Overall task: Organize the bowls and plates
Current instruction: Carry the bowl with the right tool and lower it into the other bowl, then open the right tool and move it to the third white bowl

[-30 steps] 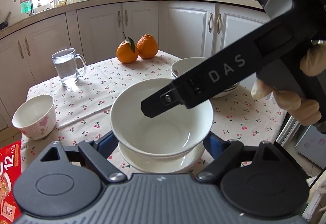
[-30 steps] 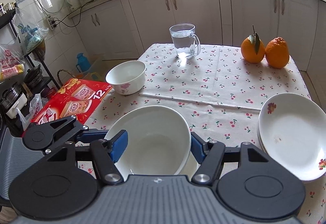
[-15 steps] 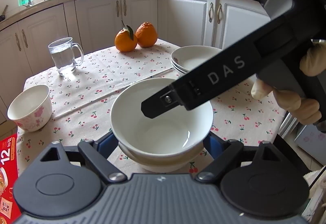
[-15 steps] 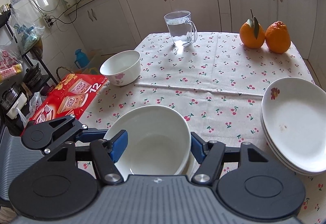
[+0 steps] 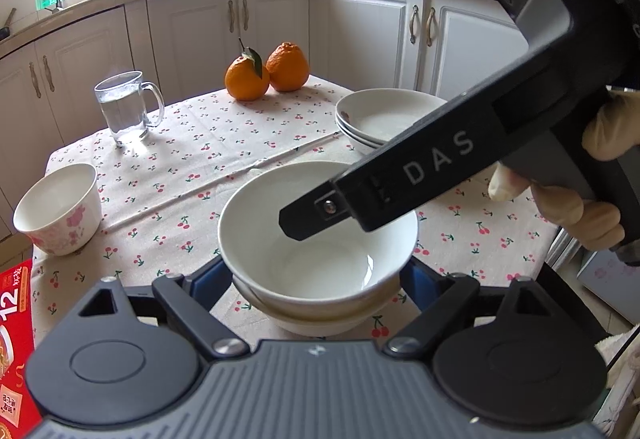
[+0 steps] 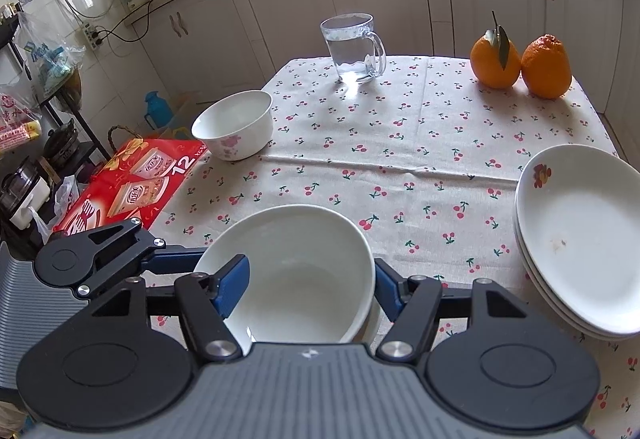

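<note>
A plain white bowl (image 5: 316,239) sits nested in a second white bowl (image 5: 312,321) near the table's front edge. My left gripper (image 5: 316,279) has its blue pads on both sides of the top bowl. My right gripper (image 6: 308,287) also grips that bowl (image 6: 296,271), and its finger (image 5: 360,195) crosses over the bowl in the left wrist view. A stack of white plates (image 5: 384,119) lies at the right, also in the right wrist view (image 6: 584,239). A small flowered bowl (image 5: 58,209) stands at the left, also in the right wrist view (image 6: 234,123).
A glass mug of water (image 5: 126,107) and two oranges (image 5: 266,73) stand at the far side of the cherry-print tablecloth (image 5: 208,155). A red carton (image 6: 128,183) lies off the table's left edge. White kitchen cabinets (image 5: 360,39) stand behind.
The held bowl has come down into the second bowl below it. Both grippers have kept their hold while the views shifted slightly.
</note>
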Available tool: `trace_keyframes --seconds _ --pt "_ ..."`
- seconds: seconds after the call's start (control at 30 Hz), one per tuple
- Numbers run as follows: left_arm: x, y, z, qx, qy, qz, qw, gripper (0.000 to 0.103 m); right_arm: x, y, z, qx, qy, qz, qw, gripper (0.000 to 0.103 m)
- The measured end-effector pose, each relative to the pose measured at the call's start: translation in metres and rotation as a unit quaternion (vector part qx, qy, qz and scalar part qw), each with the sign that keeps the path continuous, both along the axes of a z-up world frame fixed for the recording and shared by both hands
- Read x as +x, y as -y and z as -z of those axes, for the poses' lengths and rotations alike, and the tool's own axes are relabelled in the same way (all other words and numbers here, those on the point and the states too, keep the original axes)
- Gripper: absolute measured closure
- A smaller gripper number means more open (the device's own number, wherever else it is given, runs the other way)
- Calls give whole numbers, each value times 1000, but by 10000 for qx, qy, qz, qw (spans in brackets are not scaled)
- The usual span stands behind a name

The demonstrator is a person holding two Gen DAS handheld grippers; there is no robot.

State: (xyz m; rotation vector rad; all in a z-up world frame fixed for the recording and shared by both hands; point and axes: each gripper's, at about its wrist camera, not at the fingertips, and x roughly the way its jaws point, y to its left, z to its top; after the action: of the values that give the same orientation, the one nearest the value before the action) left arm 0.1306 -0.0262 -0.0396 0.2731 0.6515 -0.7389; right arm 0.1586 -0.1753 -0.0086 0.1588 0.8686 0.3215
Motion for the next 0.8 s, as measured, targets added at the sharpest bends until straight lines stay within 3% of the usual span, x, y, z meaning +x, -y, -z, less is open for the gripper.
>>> trace_keyframes --seconds 0.27,0.6,0.8 --pt "1 -2 1 -34 -2 4 10000 7 1 1 2 -79 22 40 10000 31" --pt "-10 -13 -3 -9 25 -9 10000 6 -6 -2 -5 -166 256 17 9995 0" --pt "-18 -27 -10 -8 127 -158 9998 4 -7 -8 -7 -239 302 -49 9992 0"
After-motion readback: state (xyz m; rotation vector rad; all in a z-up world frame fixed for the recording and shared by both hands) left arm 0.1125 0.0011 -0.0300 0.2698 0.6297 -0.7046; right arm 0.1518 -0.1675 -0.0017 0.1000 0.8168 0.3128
